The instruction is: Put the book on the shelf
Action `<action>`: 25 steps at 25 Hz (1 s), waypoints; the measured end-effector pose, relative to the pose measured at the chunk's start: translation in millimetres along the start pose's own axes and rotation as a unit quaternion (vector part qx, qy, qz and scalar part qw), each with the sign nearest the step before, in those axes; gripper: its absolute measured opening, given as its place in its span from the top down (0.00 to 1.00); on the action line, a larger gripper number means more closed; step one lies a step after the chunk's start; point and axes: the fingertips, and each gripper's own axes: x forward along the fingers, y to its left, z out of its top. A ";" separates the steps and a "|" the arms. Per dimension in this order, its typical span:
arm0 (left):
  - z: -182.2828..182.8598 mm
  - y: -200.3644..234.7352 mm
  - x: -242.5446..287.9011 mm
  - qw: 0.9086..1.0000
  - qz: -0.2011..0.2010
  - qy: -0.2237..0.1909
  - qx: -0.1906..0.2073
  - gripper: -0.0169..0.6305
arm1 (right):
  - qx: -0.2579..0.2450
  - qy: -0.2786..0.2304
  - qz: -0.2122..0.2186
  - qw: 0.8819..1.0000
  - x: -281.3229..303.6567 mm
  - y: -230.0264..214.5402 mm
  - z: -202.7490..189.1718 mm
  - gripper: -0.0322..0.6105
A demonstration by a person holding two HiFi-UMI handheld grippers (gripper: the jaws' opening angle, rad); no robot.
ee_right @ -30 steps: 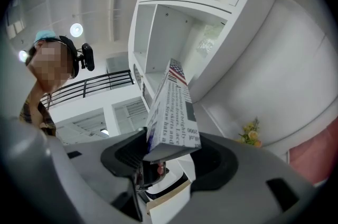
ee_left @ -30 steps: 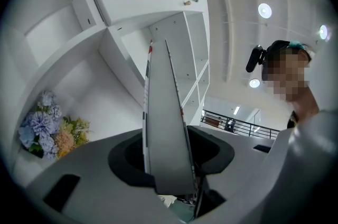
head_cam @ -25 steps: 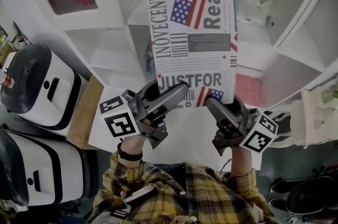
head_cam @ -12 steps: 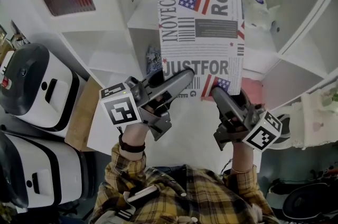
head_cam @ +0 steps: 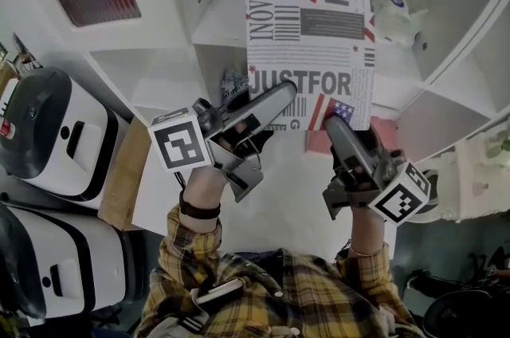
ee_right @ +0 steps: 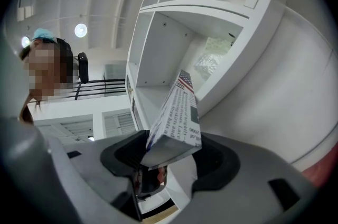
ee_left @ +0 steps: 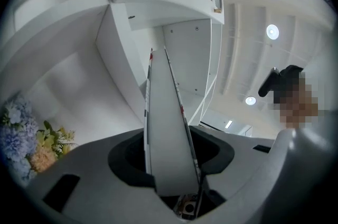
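The book (head_cam: 311, 33) has a newsprint cover with a flag and large lettering, and both grippers hold it up by its near edge in front of the white shelf unit (head_cam: 219, 17). My left gripper (head_cam: 275, 101) is shut on its lower left part, my right gripper (head_cam: 335, 125) on its lower right corner. In the left gripper view the book (ee_left: 166, 133) shows edge-on between the jaws. In the right gripper view the book's corner (ee_right: 177, 122) sits clamped between the jaws, pointing into an open shelf compartment (ee_right: 163, 54).
White cubbies surround the book; a white toy (head_cam: 394, 9) sits in one at upper right. Blue and yellow flowers (ee_left: 24, 138) stand in a cubby at the left. Two white-and-black machines (head_cam: 56, 129) stand at the far left. A pink surface (head_cam: 390, 133) shows lower right.
Both grippers have carried the book upward and farther toward the shelf; its top edge now reaches higher against the cubbies. The grips stay the same.
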 end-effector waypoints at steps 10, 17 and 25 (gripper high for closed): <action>1.8 0.8 -4.0 0.996 -0.052 -0.077 -0.003 0.67 | -0.162 0.033 0.023 0.986 -11.1 -1.5 2.8 0.46; 6.2 1.3 -5.8 0.994 -0.060 -0.086 -0.015 0.68 | -0.294 0.028 0.013 0.955 -26.2 0.3 5.5 0.42; 6.0 1.0 -5.2 0.994 -0.069 -0.087 -0.016 0.68 | -0.436 0.032 -0.029 0.899 -13.2 3.9 -5.4 0.42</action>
